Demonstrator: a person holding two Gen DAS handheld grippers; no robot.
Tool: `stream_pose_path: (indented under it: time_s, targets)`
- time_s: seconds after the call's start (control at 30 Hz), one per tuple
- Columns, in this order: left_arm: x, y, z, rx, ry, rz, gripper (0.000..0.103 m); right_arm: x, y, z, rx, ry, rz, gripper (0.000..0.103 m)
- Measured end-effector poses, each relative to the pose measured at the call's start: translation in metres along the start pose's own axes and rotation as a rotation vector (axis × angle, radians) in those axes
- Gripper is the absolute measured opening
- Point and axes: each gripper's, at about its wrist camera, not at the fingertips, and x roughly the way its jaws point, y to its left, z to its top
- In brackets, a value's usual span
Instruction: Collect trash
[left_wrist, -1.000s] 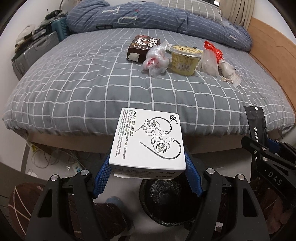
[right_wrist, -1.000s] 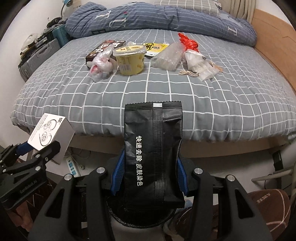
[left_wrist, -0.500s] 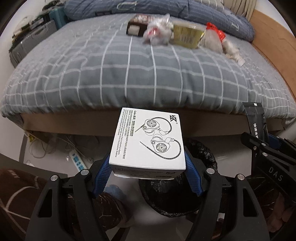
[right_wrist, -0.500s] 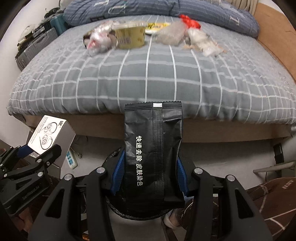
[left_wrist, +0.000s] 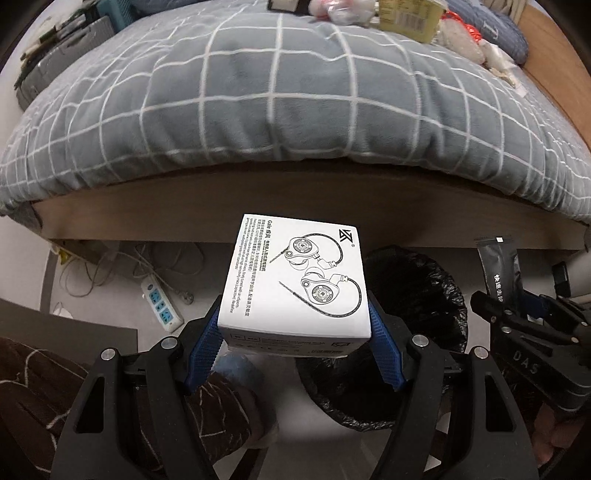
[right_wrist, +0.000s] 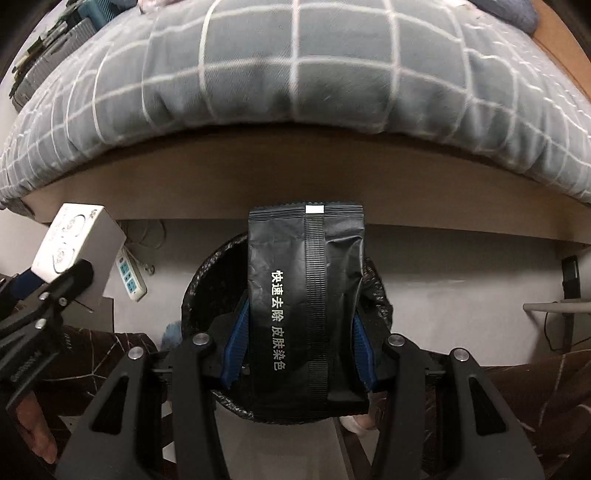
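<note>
My left gripper (left_wrist: 295, 328) is shut on a white earphone box (left_wrist: 295, 277) and holds it just left of a bin lined with a black bag (left_wrist: 413, 321). My right gripper (right_wrist: 301, 332) is shut on a black sachet with white Chinese print (right_wrist: 306, 295), held directly above the same bin (right_wrist: 207, 280). The box also shows at the left of the right wrist view (right_wrist: 74, 243), and the sachet at the right of the left wrist view (left_wrist: 500, 269). More trash lies far back on the bed: a yellow tub (left_wrist: 410, 14) and clear plastic bags (left_wrist: 461, 40).
The bed with a grey checked cover (left_wrist: 280, 110) and its wooden frame (left_wrist: 295, 199) rise just behind the bin. A white power strip (left_wrist: 162, 304) and cables lie on the floor to the left. A brown patterned cloth (left_wrist: 44, 376) is at lower left.
Both grippers have dropped lower and tilted down toward the floor with their loads. The bed has risen in view and the bin now shows under both.
</note>
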Motion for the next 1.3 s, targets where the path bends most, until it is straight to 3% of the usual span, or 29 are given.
stream_pose_path:
  time_s: [0.23, 0.63, 0.93, 1.3]
  targets:
    - [0.005, 0.011, -0.003, -0.031, 0.015, 0.015, 0.070, 0.004, 0.014, 0.002, -0.039, -0.011, -0.010, 0.053]
    - [0.015, -0.028, 0.004, 0.015, 0.039, -0.030, 0.070, -0.016, -0.022, 0.000, 0.008, -0.077, -0.043, 0.088]
    - [0.021, -0.074, 0.002, 0.094, 0.054, -0.062, 0.070, -0.034, -0.053, -0.005, 0.018, -0.135, -0.141, 0.093]
    - [0.023, -0.109, -0.003, 0.165, 0.060, -0.091, 0.070, -0.039, -0.093, -0.012, 0.116, -0.153, -0.198, 0.093]
